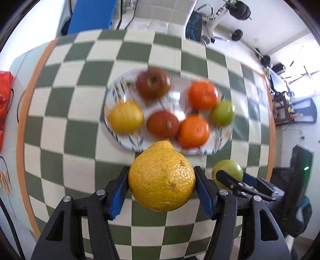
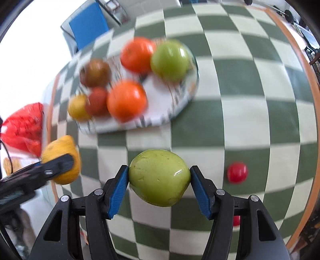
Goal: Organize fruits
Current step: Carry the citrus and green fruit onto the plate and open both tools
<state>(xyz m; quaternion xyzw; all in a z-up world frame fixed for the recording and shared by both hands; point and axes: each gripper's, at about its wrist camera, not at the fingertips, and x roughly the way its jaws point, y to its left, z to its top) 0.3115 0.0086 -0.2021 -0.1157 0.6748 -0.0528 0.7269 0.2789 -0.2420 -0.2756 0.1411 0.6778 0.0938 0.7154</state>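
My left gripper is shut on a yellow lemon, held above the checkered table in front of the plate. My right gripper is shut on a green apple; it shows at the right of the left wrist view. The plate holds several fruits: two oranges, a green apple, a yellow fruit and two dark red fruits. The lemon and left gripper show at the left of the right wrist view.
A small red fruit lies on the green-and-white checkered cloth right of my right gripper. A red bag sits at the table's left edge. A blue chair stands beyond the far edge.
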